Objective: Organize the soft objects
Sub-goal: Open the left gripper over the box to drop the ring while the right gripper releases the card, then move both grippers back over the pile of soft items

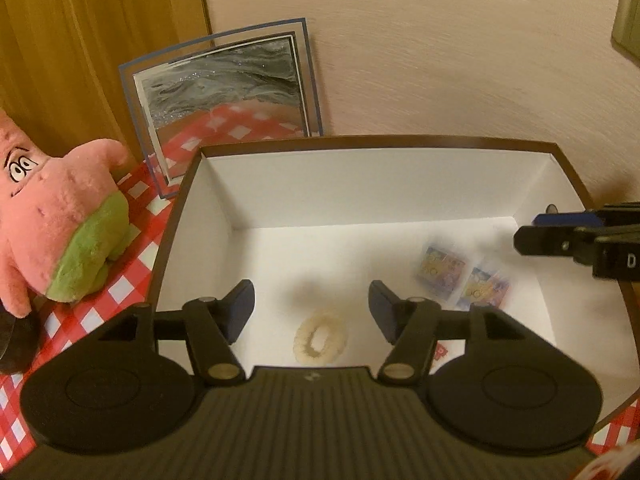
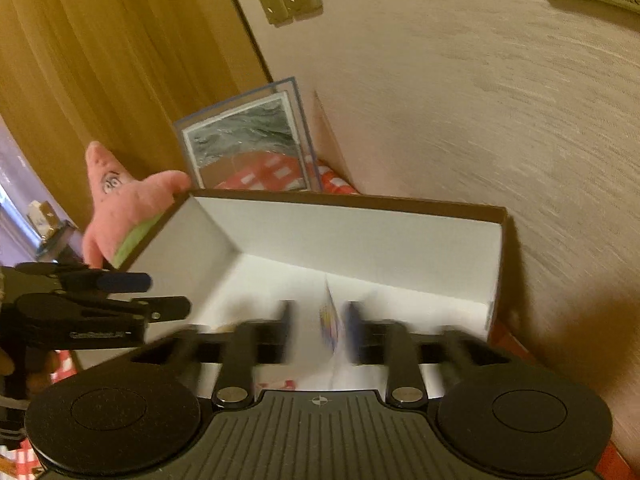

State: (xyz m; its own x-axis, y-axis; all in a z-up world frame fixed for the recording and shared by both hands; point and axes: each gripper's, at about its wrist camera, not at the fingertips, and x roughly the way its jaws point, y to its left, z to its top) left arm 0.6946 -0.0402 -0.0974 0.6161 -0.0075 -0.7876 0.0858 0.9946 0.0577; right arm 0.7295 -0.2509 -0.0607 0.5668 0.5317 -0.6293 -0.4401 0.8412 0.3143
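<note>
While both grippers are hovering over one open white box (image 1: 224, 216), the left gripper (image 1: 311, 312) is holding its two fingers wide apart with nothing between them. Inside the box are lying one cream fluffy ring (image 1: 320, 338) and two small colourful packets (image 1: 464, 278) side by side. The right gripper (image 2: 319, 326) is blurred, its fingers parted around one colourful packet (image 2: 331, 322) (whether they touch it is unclear). One pink star plush (image 1: 60, 224) is sitting on the red-checked desk (image 1: 132, 276) left of the box, near one framed picture (image 1: 224, 100).
</note>
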